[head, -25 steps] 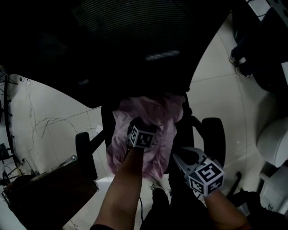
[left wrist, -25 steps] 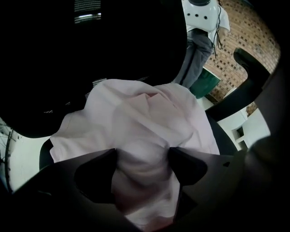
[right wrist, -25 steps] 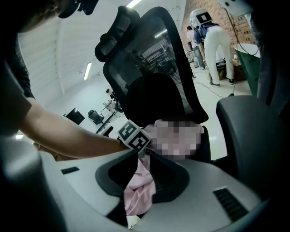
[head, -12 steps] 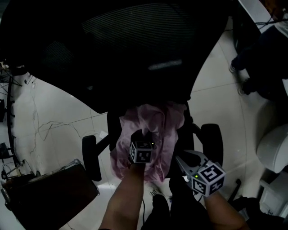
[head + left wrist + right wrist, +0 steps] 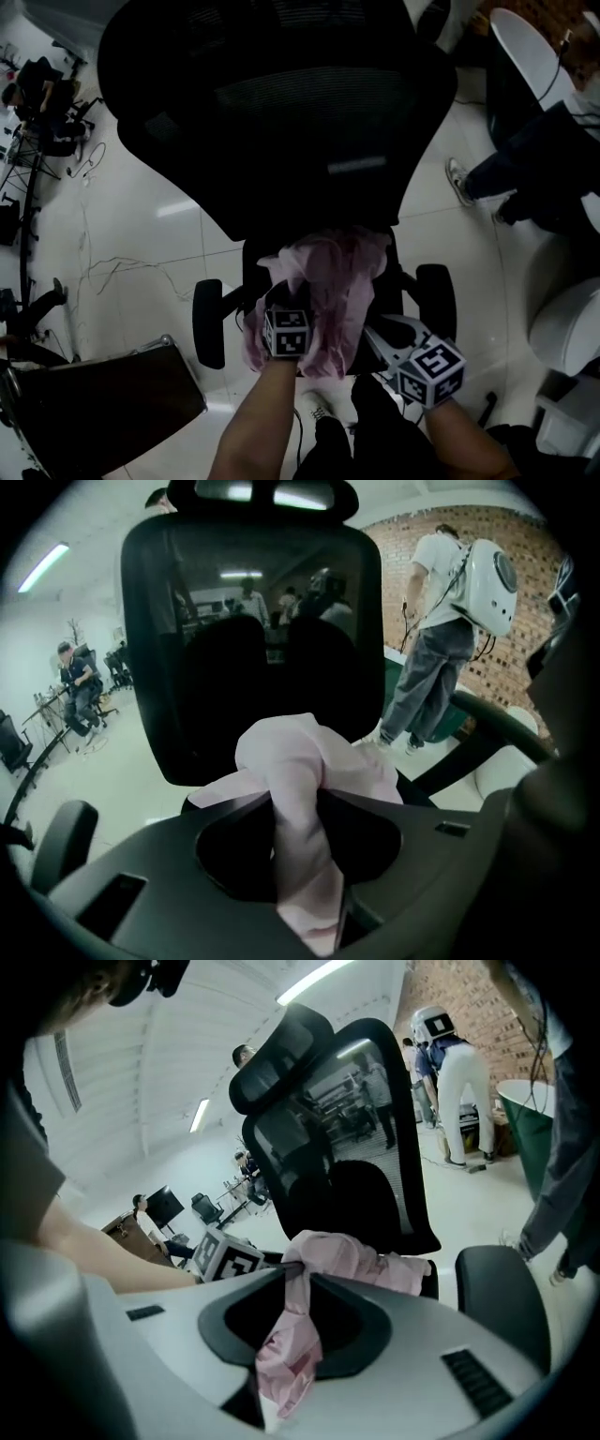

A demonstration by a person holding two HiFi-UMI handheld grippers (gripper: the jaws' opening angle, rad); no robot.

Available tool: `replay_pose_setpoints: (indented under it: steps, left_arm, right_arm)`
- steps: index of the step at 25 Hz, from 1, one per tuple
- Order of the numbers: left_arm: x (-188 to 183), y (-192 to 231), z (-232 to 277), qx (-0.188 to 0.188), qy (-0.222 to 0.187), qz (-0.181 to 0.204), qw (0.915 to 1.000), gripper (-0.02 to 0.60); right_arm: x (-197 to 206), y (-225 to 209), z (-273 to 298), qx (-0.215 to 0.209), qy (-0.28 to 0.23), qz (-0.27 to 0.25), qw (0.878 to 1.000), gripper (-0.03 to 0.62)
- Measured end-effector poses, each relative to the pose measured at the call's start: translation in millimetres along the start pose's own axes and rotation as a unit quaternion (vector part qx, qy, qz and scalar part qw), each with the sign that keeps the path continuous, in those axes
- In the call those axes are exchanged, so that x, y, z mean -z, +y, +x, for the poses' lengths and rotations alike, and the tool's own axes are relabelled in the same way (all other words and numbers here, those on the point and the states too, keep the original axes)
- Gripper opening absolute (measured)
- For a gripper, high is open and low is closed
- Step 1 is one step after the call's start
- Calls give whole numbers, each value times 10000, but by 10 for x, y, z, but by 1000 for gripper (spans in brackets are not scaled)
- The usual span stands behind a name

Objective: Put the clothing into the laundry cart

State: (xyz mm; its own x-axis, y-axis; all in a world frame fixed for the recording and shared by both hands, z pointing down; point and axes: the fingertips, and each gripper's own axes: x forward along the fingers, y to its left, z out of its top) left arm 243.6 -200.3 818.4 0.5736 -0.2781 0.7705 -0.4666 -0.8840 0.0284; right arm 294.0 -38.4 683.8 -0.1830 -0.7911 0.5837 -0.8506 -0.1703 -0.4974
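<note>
pale pink garment (image 5: 333, 281), black mesh chair (image 5: 281, 122)

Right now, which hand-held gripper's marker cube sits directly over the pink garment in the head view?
The left hand-held gripper: its cube overlaps the pink garment, while the right hand-held gripper's cube sits beside it.

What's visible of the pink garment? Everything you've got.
The garment is pale pink, thin cloth, crumpled into a loose heap with no sleeve or collar clearly showing. It lies on the seat of the black chair, close under the backrest. The left claw is shut on a twisted fold of it, and the right claw is shut on another fold. The cloth rises in bunched ridges to both pinch points, with a tail hanging down through each claw.
</note>
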Motion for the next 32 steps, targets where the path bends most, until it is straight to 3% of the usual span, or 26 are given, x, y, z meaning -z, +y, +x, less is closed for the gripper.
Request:
replay_pose_setpoints:
  steps: [7,20,25,32]
  left_arm:
    - [-442,172,-823,-152,-783,-109,9968,121]
    - [-909,313,-2417,-555,-1924,-193,9795,121]
    - [-1178,286,-3196,-765,-2406,-213,9674,121]
    - [-1281,481,-4303,-1485,-2877,-392,9453,121]
  right_arm:
    - [-123,313,-221,-58,-38,-498,9987,109]
    - [-647,1025,-702,-306,-484,-1300,9899,109]
    - [-891,1343,-912,-583,-605,-1656,9826,109]
    - [-1353,2021,-1024,-1225,-775,-2324,9617,109]
